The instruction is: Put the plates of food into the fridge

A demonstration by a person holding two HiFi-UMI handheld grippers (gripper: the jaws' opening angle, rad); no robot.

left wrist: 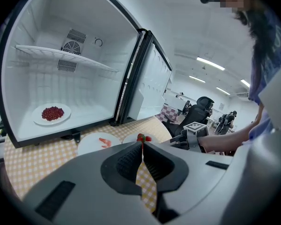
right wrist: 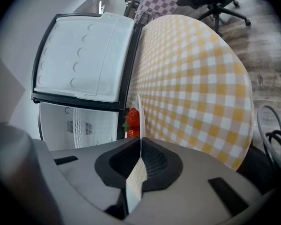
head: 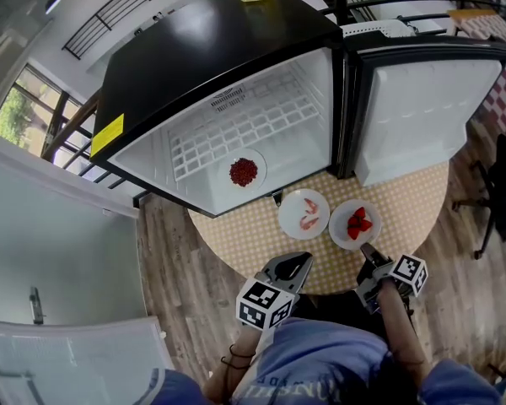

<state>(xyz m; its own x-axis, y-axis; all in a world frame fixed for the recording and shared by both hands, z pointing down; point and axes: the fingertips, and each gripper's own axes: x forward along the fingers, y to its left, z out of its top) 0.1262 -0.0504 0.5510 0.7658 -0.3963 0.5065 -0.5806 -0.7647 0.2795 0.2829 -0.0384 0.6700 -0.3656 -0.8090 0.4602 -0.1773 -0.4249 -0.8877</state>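
R claw (right wrist: 140, 140) clenched on rim of strawberry plate (head: 341, 227), on desk (head: 253, 236) beside shrimp plate (head: 293, 210). L claw (left wrist: 142, 145) clenched, empty. Red-berry plate (head: 260, 162) sits inside open fridge (head: 194, 57).

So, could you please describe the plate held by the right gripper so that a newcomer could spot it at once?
Start at the black fridge open on the round checked table; two white plates lie before it. Take the right-hand one, its rim pinched in the right gripper. It alone carries strawberries; its neighbour holds shrimp, the plate inside the fridge small red berries.
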